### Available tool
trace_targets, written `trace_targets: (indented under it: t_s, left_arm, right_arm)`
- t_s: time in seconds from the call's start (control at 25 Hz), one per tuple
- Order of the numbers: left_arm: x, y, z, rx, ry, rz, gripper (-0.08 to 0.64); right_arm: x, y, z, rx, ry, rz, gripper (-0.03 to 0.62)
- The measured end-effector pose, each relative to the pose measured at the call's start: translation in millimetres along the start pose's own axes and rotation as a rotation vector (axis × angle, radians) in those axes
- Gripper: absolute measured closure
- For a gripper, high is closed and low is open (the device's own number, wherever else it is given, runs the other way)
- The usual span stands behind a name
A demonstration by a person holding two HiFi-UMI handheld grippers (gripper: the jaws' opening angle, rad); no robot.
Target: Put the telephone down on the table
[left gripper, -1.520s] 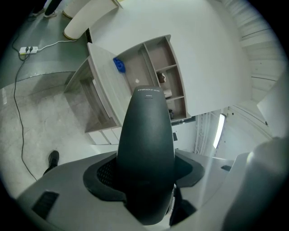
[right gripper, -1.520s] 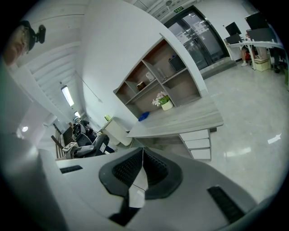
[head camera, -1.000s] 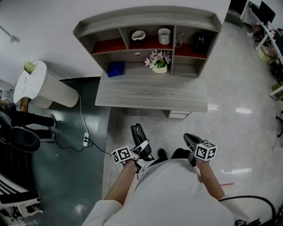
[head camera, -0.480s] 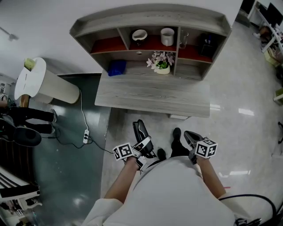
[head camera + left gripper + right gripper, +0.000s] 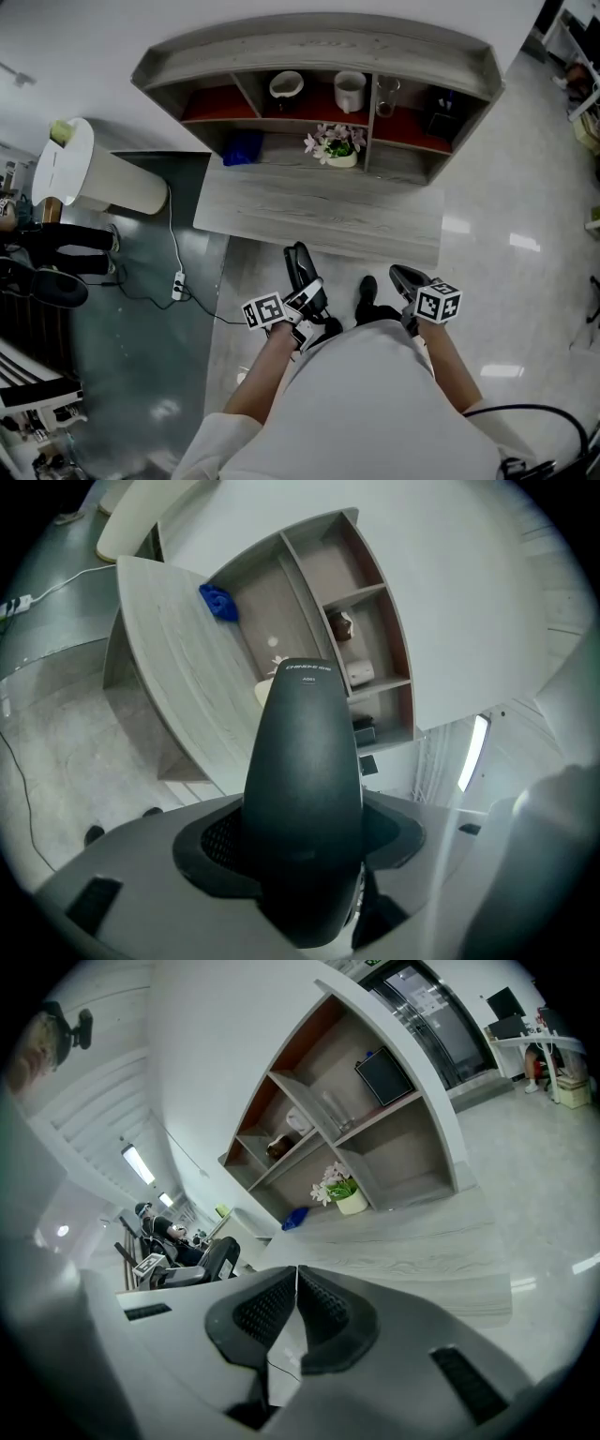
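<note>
A black telephone handset [image 5: 299, 266] [image 5: 306, 780] is held upright in my left gripper [image 5: 309, 298] [image 5: 302, 855], whose jaws are shut round its lower part. Handset and gripper hang over the floor just in front of the grey wooden table [image 5: 319, 211] [image 5: 173, 696], not touching it. In the left gripper view the handset hides most of what lies straight ahead. My right gripper [image 5: 406, 280] [image 5: 296, 1283] is at the same height to the right, shut, pads together with nothing between them, pointing at the table [image 5: 422, 1251].
A shelf unit [image 5: 319, 56] stands on the table's back with a potted flower [image 5: 336, 145], a blue object [image 5: 242, 147] and two mugs [image 5: 350, 91]. A white cylinder [image 5: 84, 173] lies left, with a power strip [image 5: 178, 286] and cable on the floor.
The person has stepped towards the table, so table and shelf sit nearer and larger. Both grippers moved forward a little; the left keeps its hold on the handset.
</note>
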State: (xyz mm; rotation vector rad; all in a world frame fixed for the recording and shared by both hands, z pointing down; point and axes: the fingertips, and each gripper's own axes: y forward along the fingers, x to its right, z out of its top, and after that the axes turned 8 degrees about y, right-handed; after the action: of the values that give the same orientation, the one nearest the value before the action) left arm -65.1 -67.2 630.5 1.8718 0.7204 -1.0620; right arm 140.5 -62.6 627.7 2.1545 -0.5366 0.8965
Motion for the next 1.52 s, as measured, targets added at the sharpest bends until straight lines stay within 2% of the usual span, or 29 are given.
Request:
trace_targets:
  t_s: [0.24, 0.56, 0.8, 1.12, 1.28, 1.52]
  left_arm:
    - [20, 65, 13, -0.038, 0.062, -0.007, 0.259]
    - [13, 122, 30, -0.082, 0.067, 0.022, 0.259]
    - [-15, 145, 56, -0.138, 0.097, 0.056, 0.259]
    - [-64, 139, 93, -0.228, 0.122, 0.095, 0.259]
    - [-86, 145, 116, -0.262, 0.163, 0.114, 0.259]
    - [-134, 160, 154, -0.280, 0.175, 0.180, 0.259]
  right_arm:
    - [39, 1, 26, -0.039, -0.009, -0.009, 0.574]
    - [58, -3, 41, -0.018, 0.049, -0.026, 0.574]
    - [64, 17, 41, -0.030, 0.069, -0.052, 0.573]
    - [29, 59, 69, 0.041, 0.086, -0.079, 0.574]
    - [21, 84, 75, 0.043, 0.096, -0.087, 0.574]
    - [11, 121, 76, 0.030, 0.152, -0.080, 0.572]
